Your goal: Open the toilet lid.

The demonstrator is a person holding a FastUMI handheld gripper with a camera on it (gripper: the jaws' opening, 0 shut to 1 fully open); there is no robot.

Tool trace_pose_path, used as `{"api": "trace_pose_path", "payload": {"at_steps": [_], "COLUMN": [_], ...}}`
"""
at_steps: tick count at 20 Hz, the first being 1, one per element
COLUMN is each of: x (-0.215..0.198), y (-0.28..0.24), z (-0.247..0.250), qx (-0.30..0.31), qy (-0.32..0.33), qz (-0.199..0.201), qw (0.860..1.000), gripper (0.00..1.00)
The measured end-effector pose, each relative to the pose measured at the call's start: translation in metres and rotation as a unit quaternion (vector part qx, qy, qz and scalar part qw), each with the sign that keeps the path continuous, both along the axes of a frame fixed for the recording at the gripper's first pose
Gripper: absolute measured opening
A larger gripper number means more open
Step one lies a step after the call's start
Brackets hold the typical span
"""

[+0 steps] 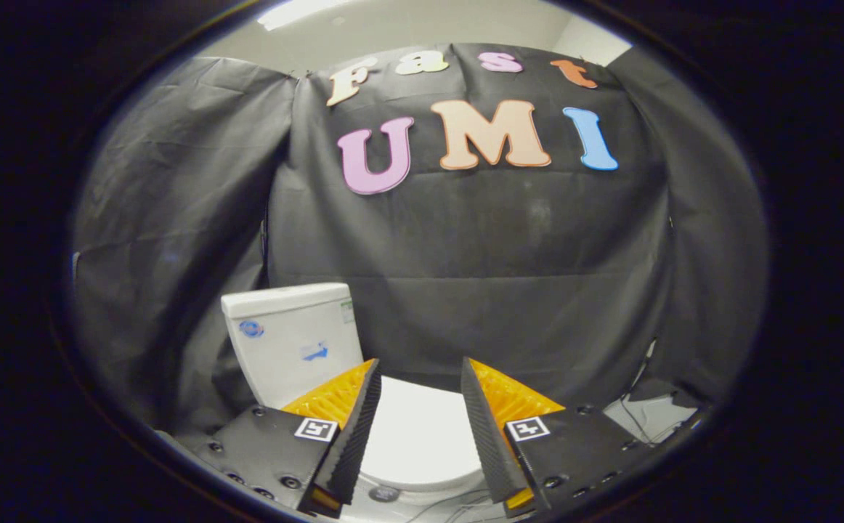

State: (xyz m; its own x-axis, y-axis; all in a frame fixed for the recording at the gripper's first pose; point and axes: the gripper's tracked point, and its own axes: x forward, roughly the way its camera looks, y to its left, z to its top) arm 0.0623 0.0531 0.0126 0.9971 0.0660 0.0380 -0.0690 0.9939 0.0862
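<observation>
Item 1 – hand-held gripper (420, 396): fingers standing apart, released, grasping nothing; showing at bottom centre of frame.

Item 2 – toilet lid (415, 436): white, lying flat and closed, showing in the gap between the fingers and below them, lower centre of frame. No contact visible w/ either finger.

Item 3 – tank (291, 341): white, upright, lower left of centre, just beyond the left finger, backing onto the booth wall (509, 290).

Step in hand (judged): approach phase; gripper is hovering above the lid, opening not yet begun.

Next move (judged): calling for a descent toward the lid's front edge, near bottom of frame, getting a finger under or around the rim, then swinging it up toward the tank. Front rim partly hidden; exact grip spot can't be told.
</observation>
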Motion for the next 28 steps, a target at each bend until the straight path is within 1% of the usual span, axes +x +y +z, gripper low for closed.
{"api": "trace_pose_path", "payload": {"at_steps": [1, 3, 5, 8, 9, 11, 13, 15, 16, 17, 20, 23, 28], "x": [0.004, 0.012, 0.014, 0.008, 0.007, 0.001, -0.001, -0.005, -0.008, -0.012, -0.005, -0.003, 0.000], "y": [0.001, 0.000, 0.002, 0.017, 0.019, 0.018, 0.023, 0.022, 0.020, 0.022, 0.038, 0.040, 0.056], "z": [0.006, 0.013, 0.015, 0.021, 0.021, 0.016, 0.012, -0.002, -0.013, -0.018, -0.038, -0.068, -0.122], "qx": [0.018, 0.049, 0.054, 0.049, 0.049, 0.054, 0.067, 0.071, 0.069, 0.069, 0.107, 0.155, 0.251], "qy": [-0.013, -0.029, -0.029, -0.031, -0.026, -0.015, -0.014, 0.003, 0.014, 0.020, 0.038, 0.065, 0.099], "qz": [-0.015, -0.061, -0.099, -0.123, -0.136, -0.175, -0.206, -0.249, -0.276, -0.291, -0.296, -0.324, -0.335], "qw": [1.000, 0.997, 0.993, 0.991, 0.989, 0.983, 0.976, 0.966, 0.959, 0.954, 0.949, 0.931, 0.903], "gripper": [0.63, 0.60, 0.59, 0.58, 0.57, 0.56, 0.56, 0.56, 0.56, 0.56, 0.61, 0.65, 0.72]}}
